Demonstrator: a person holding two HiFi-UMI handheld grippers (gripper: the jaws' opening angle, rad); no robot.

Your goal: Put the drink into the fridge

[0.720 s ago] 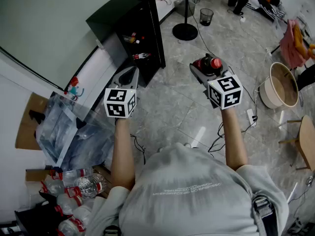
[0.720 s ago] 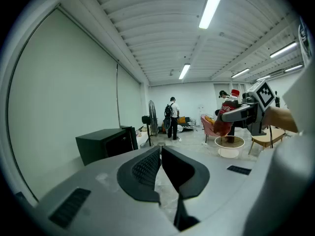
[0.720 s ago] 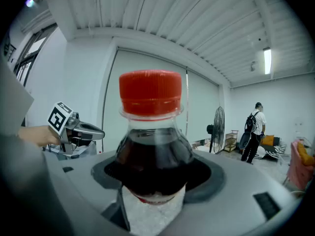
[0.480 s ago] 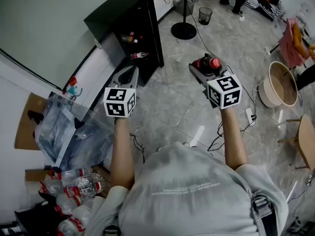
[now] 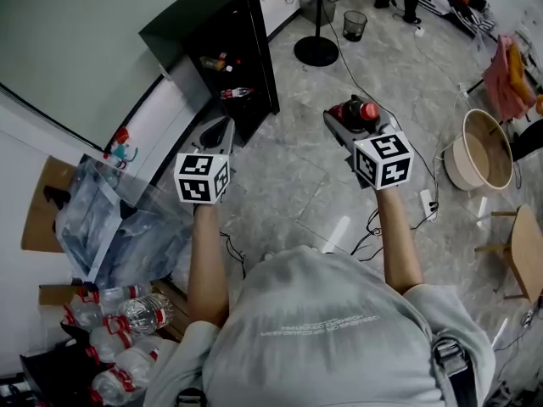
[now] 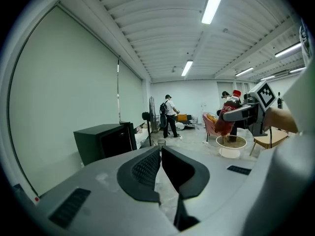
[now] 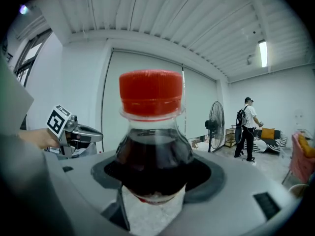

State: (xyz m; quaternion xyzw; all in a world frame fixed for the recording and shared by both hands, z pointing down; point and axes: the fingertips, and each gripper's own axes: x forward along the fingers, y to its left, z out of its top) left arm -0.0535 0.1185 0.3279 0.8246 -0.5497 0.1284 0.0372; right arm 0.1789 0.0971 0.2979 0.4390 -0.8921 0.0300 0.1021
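Observation:
A dark cola bottle (image 7: 151,156) with a red cap (image 5: 368,109) stands between the jaws of my right gripper (image 5: 349,117), which is shut on it at mid air over the floor. My left gripper (image 5: 217,131) is shut with nothing in it; its jaw tips meet in the left gripper view (image 6: 160,149). The small black fridge (image 5: 222,53) stands open on the floor ahead and left, with a bottle (image 5: 237,93) and other items on its shelves. From the left gripper view the fridge (image 6: 106,140) is ahead left and the held bottle (image 6: 227,118) is to the right.
A fan stand (image 5: 317,52) and a small bin (image 5: 355,26) lie beyond the fridge. A round tub (image 5: 482,150) and a wooden stool (image 5: 524,244) are at right. Plastic bags (image 5: 119,231) and several water bottles (image 5: 123,316) sit at left. Cables (image 5: 373,223) cross the floor. People (image 6: 170,114) stand far off.
Both grippers have shifted slightly forward toward the fridge, and the view has moved with them. The grip on the bottle is unchanged.

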